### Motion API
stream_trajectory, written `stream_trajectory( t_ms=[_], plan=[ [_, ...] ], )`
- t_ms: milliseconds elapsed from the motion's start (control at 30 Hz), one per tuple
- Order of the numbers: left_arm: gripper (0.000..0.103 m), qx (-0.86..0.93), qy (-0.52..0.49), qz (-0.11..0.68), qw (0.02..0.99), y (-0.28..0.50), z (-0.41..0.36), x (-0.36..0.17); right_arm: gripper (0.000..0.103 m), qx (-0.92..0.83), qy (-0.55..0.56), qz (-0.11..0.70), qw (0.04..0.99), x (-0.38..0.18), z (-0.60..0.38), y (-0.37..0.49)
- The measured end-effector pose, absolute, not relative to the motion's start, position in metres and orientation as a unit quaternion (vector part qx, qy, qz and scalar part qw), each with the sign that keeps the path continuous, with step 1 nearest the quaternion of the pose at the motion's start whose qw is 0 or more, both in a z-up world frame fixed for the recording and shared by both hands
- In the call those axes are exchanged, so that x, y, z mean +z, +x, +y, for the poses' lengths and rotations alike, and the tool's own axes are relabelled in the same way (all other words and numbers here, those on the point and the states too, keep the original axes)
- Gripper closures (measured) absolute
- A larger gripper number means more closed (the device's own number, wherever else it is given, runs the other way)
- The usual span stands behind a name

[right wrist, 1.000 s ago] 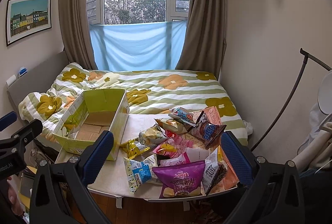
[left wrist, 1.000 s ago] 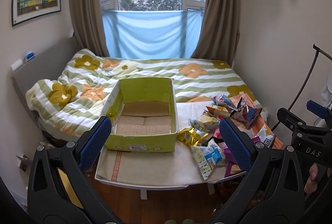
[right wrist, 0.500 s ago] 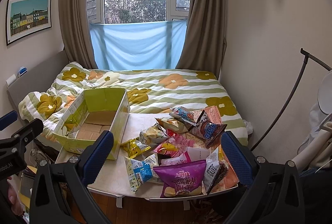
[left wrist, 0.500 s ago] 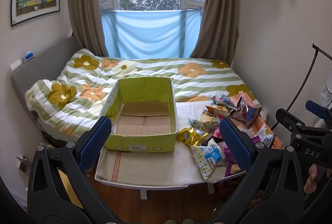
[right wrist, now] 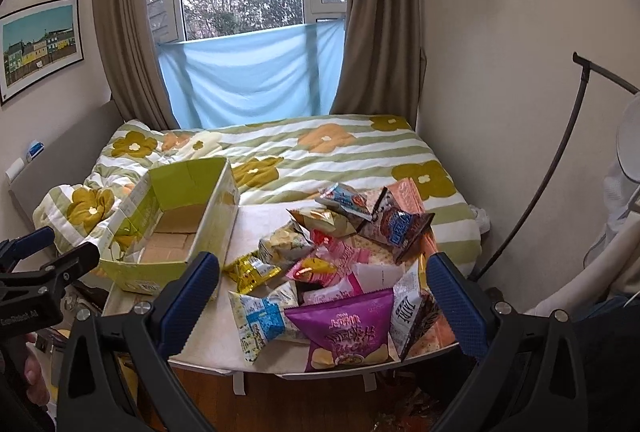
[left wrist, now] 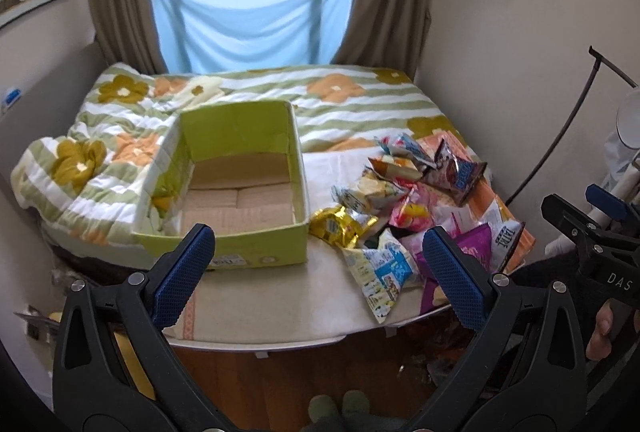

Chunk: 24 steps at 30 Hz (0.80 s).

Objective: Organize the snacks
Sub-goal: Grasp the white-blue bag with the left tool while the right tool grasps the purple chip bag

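Left wrist view: the left gripper (left wrist: 318,264) hangs short of the worktop (left wrist: 272,308) with its jaws spread wide and nothing between them. Ahead, the green cardboard box (left wrist: 240,252) stands open and bare inside, on the worktop's left half. Just to its right lies the heap of snack bags (left wrist: 408,208), a gold packet (left wrist: 336,228) nearest the box wall.

Right wrist view: the right gripper (right wrist: 324,292) is likewise released, its jaws wide apart before the heap. A purple chip bag (right wrist: 344,328) lies at the near edge, beside a blue-and-white packet (right wrist: 260,320). These bags look light, puffed and slick, their contents probably brittle; a pinch on a crimped end seal seems safer than squeezing the middle.
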<state>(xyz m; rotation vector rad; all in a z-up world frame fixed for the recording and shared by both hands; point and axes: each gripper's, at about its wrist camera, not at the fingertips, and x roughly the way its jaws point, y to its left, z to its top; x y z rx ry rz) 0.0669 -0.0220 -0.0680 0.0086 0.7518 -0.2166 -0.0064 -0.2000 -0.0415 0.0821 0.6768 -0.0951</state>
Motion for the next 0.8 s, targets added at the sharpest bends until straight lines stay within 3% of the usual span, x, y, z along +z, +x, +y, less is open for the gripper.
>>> stream_trajectory(
  t_ms=[500,800],
  plan=[
    [0.0,-0.183,-0.026,0.493,0.85,0.132,-0.086,-0.231,0.0,-0.027,0.032,0.441,0.897,-0.187,-0.233,0.011],
    [0.0,-0.185,-0.042,0.532,0.825,0.157,-0.107,-0.28,0.0,0.025,0.011,0.463,0.886,-0.236,-0.231,0.037]
  ],
)
